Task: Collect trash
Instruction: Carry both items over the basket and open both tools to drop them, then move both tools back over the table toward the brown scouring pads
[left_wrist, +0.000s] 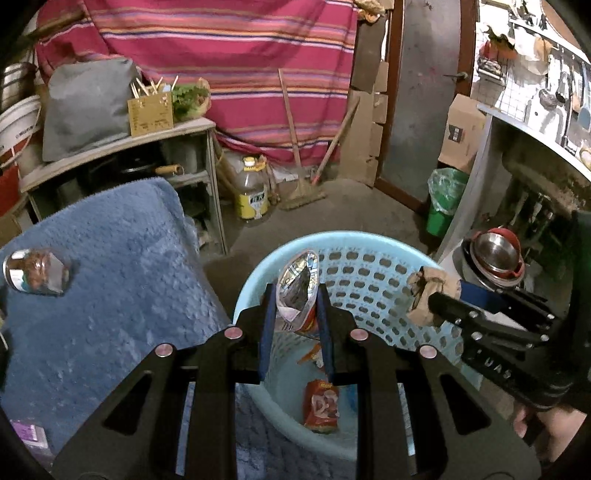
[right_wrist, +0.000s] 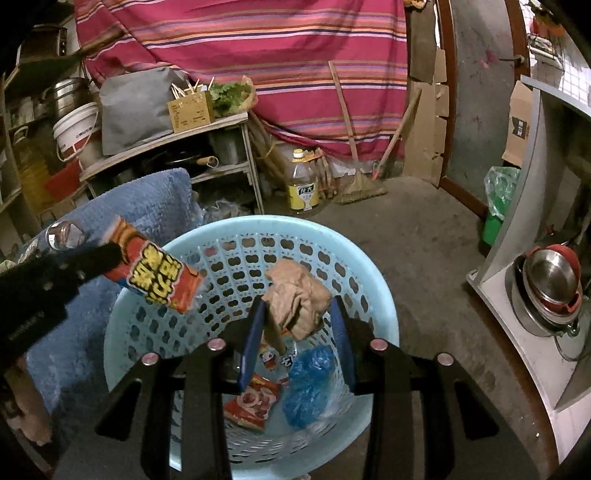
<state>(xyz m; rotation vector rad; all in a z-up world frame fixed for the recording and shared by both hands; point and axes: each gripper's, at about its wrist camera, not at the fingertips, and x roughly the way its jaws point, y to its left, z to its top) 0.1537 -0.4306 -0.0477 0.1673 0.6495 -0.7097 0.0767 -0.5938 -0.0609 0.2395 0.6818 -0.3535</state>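
Left gripper (left_wrist: 295, 295): clamped on a snack wrapper (left_wrist: 297, 288), held over the blue basket (left_wrist: 369, 258). Right gripper (right_wrist: 299, 314): clamped on crumpled brown paper (right_wrist: 295, 299), above the same basket. Basket bottom: red packet (right_wrist: 251, 404), blue bag (right_wrist: 308, 384).

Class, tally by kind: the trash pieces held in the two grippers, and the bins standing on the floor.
Red-and-silver foil snack packet, held: 1
Crumpled brown paper wad, held: 1
Light-blue perforated plastic basket: 1
Green plastic bin, bag-lined: 1
Total: 4
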